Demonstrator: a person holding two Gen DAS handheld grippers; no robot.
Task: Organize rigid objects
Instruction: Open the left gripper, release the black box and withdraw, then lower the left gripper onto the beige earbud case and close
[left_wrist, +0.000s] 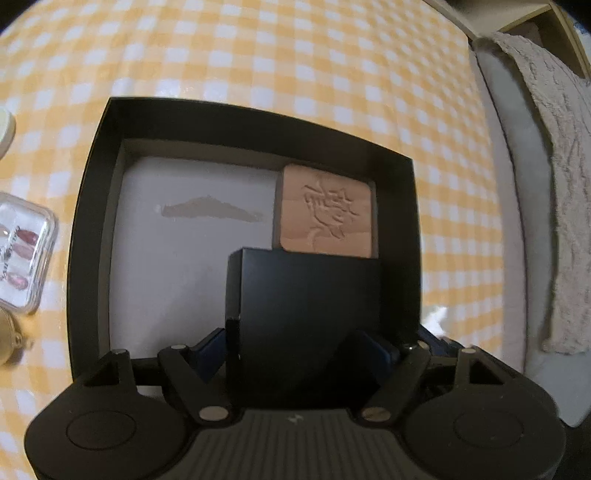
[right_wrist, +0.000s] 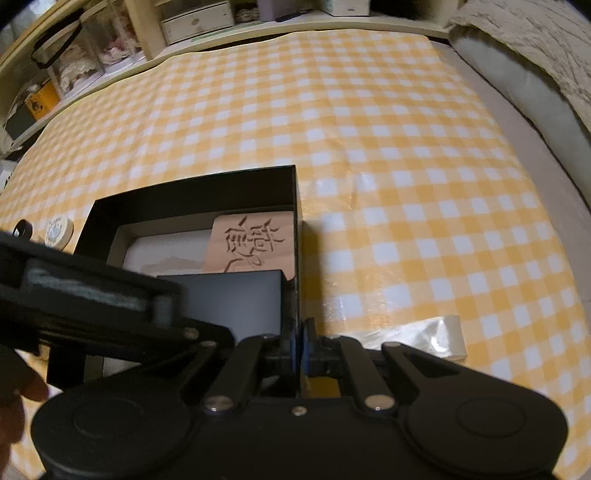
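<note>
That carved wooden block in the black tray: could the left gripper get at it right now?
Probably not: the left gripper is shut on a black box, which sits directly in front of the carved wooden block inside the black tray.

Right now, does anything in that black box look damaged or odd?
Yes. The white liner on the floor of the black box has a torn brownish patch left of the carved wooden block. Otherwise nothing stands out.
</note>
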